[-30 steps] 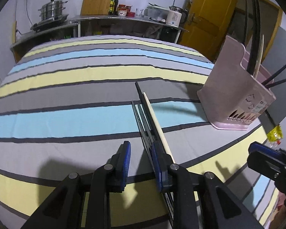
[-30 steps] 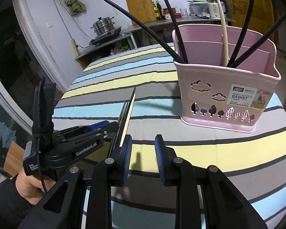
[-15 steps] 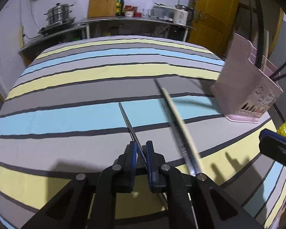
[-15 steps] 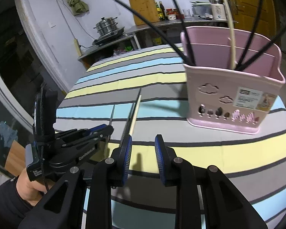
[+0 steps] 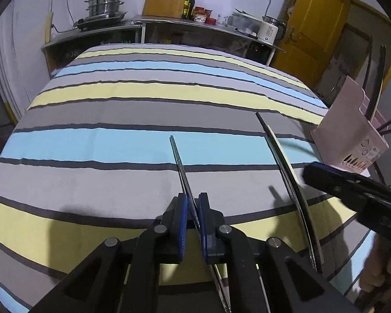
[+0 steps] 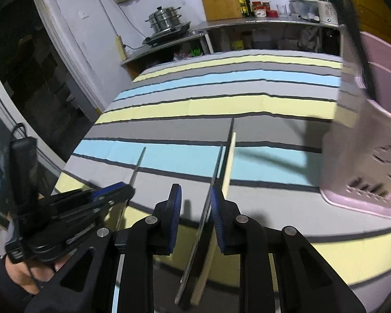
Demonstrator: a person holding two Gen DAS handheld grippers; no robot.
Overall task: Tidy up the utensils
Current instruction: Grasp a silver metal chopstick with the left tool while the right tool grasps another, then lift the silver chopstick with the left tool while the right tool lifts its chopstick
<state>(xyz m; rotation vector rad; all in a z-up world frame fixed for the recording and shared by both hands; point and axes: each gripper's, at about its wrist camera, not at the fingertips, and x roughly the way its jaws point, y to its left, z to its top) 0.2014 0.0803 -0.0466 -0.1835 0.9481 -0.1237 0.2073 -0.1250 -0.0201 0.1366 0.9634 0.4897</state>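
Note:
My left gripper (image 5: 193,208) is shut on a thin metal chopstick (image 5: 178,161), which points away over the striped cloth. To its right lies a bundle of a cream chopstick (image 5: 286,167), a black one and a metal one. My right gripper (image 6: 195,203) stands over that bundle. Its jaws are closing, and a metal chopstick (image 6: 216,167) runs between them close to the right pad, with no pad pressing on it. The cream chopstick (image 6: 229,161) lies just outside that pad. A pink basket (image 6: 365,156) with several chopsticks upright in it stands on the right, blurred.
The table wears a striped cloth (image 5: 117,143) of grey, blue and yellow. A kitchen counter (image 5: 195,26) with a steamer pot, bottles and a kettle runs along the far wall. A yellow door (image 5: 312,34) is at the back right. A hand holds the left gripper (image 6: 125,190).
My left gripper closed on one metal chopstick and drew it left, away from the bundle. My right gripper slid left over the bundle, so the basket now sits at the view's right edge.

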